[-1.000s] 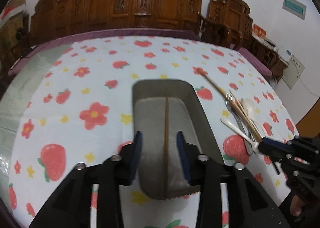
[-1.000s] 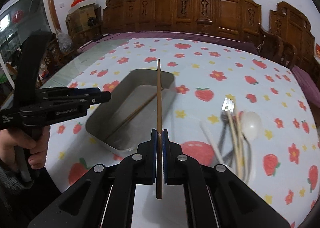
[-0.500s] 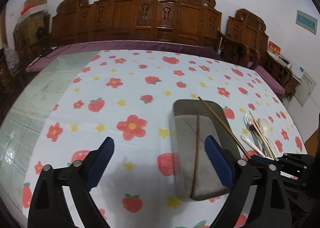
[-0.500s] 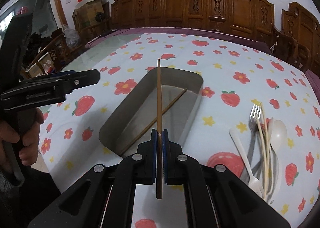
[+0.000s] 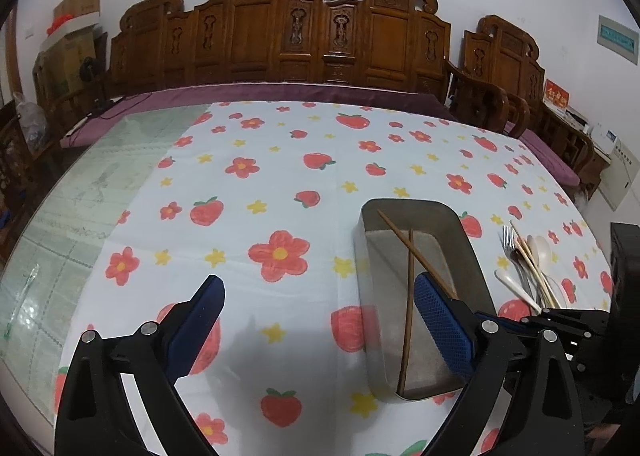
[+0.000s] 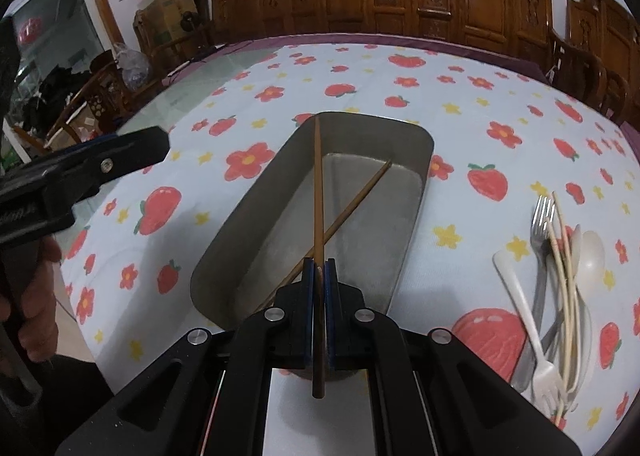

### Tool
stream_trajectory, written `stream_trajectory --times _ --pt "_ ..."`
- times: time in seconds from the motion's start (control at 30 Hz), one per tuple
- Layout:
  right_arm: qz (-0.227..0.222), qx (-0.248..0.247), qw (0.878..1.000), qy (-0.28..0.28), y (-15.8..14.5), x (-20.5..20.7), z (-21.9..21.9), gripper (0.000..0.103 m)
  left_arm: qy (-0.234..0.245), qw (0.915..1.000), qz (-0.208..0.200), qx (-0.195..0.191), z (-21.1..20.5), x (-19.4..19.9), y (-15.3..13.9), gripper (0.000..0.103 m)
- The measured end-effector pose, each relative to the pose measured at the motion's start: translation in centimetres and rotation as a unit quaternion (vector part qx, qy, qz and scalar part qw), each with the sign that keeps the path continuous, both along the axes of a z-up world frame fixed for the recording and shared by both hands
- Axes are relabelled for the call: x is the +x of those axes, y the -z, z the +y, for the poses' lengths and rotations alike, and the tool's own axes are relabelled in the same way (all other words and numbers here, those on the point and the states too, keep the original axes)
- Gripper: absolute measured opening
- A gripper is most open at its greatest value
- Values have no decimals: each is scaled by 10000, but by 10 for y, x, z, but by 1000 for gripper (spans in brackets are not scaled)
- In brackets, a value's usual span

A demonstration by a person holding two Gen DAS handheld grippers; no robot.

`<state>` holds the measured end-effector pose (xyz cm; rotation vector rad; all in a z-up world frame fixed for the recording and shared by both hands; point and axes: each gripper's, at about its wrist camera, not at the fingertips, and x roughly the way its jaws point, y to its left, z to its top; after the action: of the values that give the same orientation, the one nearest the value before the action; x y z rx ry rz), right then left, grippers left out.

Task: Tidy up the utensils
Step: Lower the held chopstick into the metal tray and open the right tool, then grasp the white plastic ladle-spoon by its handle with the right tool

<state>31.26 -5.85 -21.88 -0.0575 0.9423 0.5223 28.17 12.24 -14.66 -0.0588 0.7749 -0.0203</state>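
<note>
Two brown chopsticks cross over the metal tray [image 6: 404,144]. One chopstick [image 6: 318,192] is pinched between the closed jaws of the right gripper [image 6: 319,288]; long axis runs straight ahead along the fingers, far tip over the tray's far-left rim, near butt end sticking out behind the blue pads [image 6: 307,308]. The second chopstick [image 6: 352,208] lies loose inside the tray, diagonal, upper tip toward the far-right corner, lower end passing under the held one; cannot tell whether the two touch. From the left wrist view the same pair shows as an X in the tray [image 5: 412,208], loose stick [image 5: 408,312] running nearly lengthwise. Left gripper [image 5: 318,314] hangs above the cloth with jaws spread wide, nothing between them, right finger over the tray's near side. Right of the tray, well apart, sits a pile: metal fork [image 6: 542,216], white plastic spoon [image 6: 594,252], white plastic fork [image 6: 540,364], pale chopsticks [image 6: 564,256], all roughly parallel, pointing away from the camera. Surface carries a white cloth [image 5: 280,184] printed with red strawberries, flowers and yellow stars; greenish glass top [image 5: 80,192] bare on the left side. Carved dark wooden chairs [image 5: 320,36] line the far edge, cardboard boxes [image 5: 76,12] in the left corner, white wall behind.
</note>
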Motion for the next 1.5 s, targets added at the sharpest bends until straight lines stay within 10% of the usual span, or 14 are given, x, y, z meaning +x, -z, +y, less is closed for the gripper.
stream_trajectory --times 0.27,1.0,1.5 --pt "-57 338 9993 -132 -6 5 -3 21 14 10000 -13 -7 -1 -2 1 92" --pt "-1118 -36 9924 522 -57 -50 -140 21 792 9964 -298 -21 -103 -23 -1 92" --pt "-1208 -290 9857 1139 -36 -49 -210 35 1348 9900 -317 263 -164 -44 14 92"
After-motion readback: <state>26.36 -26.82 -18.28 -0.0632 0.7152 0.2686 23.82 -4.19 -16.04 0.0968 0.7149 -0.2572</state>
